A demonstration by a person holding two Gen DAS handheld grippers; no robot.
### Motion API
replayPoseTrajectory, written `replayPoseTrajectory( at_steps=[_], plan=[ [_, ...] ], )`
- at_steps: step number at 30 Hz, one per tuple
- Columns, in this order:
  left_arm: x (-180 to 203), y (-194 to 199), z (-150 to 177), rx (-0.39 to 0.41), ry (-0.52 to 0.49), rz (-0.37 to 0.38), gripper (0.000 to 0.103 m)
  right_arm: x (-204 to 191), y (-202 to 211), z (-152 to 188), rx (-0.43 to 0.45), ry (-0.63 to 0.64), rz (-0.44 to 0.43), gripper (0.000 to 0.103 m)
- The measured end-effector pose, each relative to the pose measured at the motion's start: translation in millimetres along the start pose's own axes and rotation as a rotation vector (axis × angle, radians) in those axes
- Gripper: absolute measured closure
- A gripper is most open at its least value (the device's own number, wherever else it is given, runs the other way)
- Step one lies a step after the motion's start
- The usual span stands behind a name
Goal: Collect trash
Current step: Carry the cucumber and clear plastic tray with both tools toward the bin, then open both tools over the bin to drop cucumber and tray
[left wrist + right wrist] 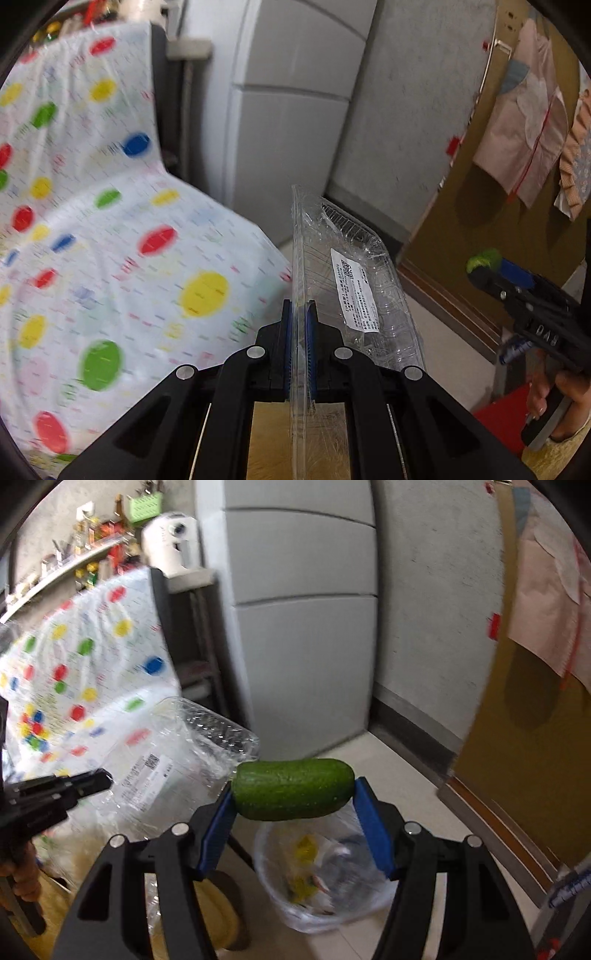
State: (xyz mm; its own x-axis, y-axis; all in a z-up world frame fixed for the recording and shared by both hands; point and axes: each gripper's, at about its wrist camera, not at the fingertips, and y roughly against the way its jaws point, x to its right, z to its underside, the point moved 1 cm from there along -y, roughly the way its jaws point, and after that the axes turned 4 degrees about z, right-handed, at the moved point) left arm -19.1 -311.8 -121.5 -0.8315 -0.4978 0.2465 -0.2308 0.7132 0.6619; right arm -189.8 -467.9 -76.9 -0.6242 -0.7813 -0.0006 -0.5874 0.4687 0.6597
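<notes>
Holding a clear plastic tray (354, 280) by its edge, the left gripper (300, 314) is keeping its jaws almost closed, with the thin rim of the tray pinched between the blue pads (288, 332). The tray is standing on its side, in the air, and a white printed label (354, 291) is showing on its flat face. Behind it, on the left side of this view, a white cloth with coloured dots (110, 240) is covering a piece of furniture, and a grey refrigerator (288, 110) is standing against the wall. The right gripper (293, 794) is gripping a green avocado (293, 789) between its jaws, which are standing fairly wide, one blue pad at each end of the fruit. The avocado is lying crosswise and is hanging in the air above a transparent trash bag (325, 878) that is standing open on the pale floor (399, 786). Inside the bag some yellow and white scraps are showing, but they are too blurred to name. In the right wrist view the plastic tray is appearing to the left of the avocado, near it, and the dark tip of the left gripper is reaching in from the left edge. A person's hand (554, 398) is holding the handle of the right gripper at the lower right of the left wrist view.
</notes>
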Motion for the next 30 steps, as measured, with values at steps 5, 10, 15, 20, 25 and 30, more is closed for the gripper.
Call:
replayPoseTrajectory(
  at_steps=[5, 10, 15, 20, 25, 30],
  plan=[
    [19, -39, 2, -0.045, -0.037, 0.011, 0.096, 27, -17, 30, -0.077, -0.032, 0.058, 0.04],
    [32, -67, -4, -0.063, -0.066, -0.015, 0.096, 46, -43, 46, -0.156, -0.074, 0.066, 0.04],
    [43, -94, -7, -0.099, -0.108, -0.024, 0.096, 50, -69, 53, -0.2, -0.093, 0.061, 0.04],
    [53, -111, -15, -0.117, -0.121, -0.024, 0.096, 52, -72, 48, -0.183, -0.116, 0.053, 0.04],
    [66, -134, -25, -0.134, -0.127, -0.009, 0.095, 57, -77, 35, -0.153, -0.133, 0.054, 0.04],
    [74, -160, -29, -0.188, -0.124, 0.034, 0.075, 66, -85, 25, -0.143, -0.171, 0.035, 0.039]
  ],
)
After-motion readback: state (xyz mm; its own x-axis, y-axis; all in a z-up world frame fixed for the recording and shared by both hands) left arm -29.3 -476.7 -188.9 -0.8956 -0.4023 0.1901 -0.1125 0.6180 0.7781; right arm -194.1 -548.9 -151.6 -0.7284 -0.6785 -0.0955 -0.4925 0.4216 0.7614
